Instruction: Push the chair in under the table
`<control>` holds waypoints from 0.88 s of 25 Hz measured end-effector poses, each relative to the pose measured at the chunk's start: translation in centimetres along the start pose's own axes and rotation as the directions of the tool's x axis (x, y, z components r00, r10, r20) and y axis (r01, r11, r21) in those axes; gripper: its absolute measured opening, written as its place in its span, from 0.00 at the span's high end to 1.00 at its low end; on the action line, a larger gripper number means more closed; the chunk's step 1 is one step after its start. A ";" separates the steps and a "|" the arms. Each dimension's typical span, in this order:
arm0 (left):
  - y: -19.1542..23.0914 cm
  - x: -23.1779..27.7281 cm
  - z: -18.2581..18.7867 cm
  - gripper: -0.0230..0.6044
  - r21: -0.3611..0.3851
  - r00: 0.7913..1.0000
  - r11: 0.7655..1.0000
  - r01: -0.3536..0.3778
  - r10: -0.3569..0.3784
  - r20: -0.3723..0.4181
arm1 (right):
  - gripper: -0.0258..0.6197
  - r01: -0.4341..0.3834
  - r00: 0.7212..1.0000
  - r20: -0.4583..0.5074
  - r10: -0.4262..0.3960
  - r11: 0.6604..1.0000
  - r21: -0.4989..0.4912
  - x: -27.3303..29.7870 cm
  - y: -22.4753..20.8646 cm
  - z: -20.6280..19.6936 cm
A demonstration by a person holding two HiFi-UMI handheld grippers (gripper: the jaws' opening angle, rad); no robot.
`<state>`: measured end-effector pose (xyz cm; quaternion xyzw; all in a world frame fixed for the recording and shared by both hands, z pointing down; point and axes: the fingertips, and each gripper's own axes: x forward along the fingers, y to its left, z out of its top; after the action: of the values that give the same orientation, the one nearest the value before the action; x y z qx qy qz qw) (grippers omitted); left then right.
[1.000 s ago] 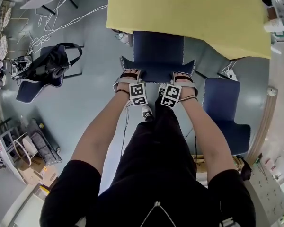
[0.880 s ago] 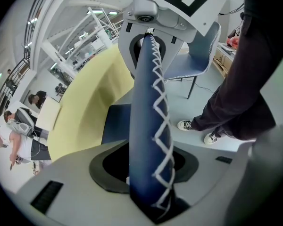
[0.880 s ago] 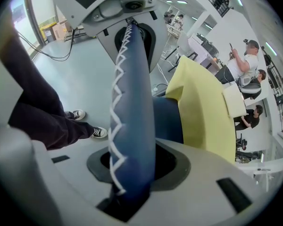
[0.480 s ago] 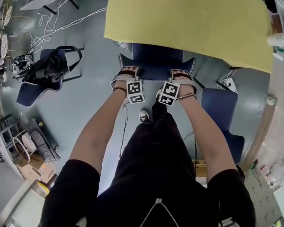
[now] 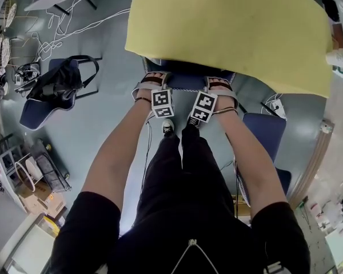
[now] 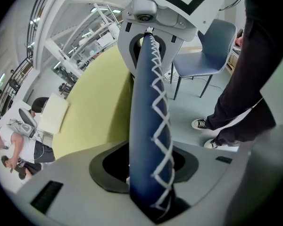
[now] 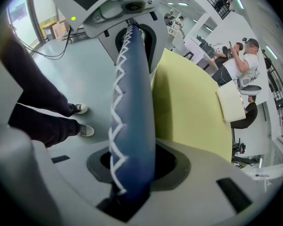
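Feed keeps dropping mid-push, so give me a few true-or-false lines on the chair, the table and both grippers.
1. The left gripper and the right gripper are both shut on the chair's backrest. True.
2. The chair's seat stands wholly clear of the yellow table. False: the table top covers the seat, and only the backrest shows.
3. A black bag lies on a blue chair on the person's left. True.
4. The blue chair on the right is tucked under the table too. False: it stands out on the open floor.
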<state>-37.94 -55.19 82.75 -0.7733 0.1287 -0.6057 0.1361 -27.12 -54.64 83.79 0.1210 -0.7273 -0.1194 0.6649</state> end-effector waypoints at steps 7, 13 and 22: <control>0.6 -0.2 -0.5 0.69 0.015 1.000 1.000 0.007 -0.007 0.025 | 0.75 0.000 1.000 -0.004 0.001 1.000 0.019 0.2 -0.5 0.8; -0.3 -0.5 -0.9 0.62 -0.053 0.993 0.992 0.112 -0.113 -0.018 | 0.67 -0.117 0.993 0.012 0.116 0.988 0.100 -1.3 0.2 0.8; 1.1 -6.9 -0.1 0.62 -0.064 0.995 0.993 0.097 -0.095 0.028 | 0.65 -0.158 0.986 0.092 0.142 0.969 0.191 -10.5 -0.5 2.0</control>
<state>-39.72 -53.67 76.16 -0.7900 0.1093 -0.5975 0.0833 -28.22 -51.61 73.61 0.1264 -0.7678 -0.0003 0.6281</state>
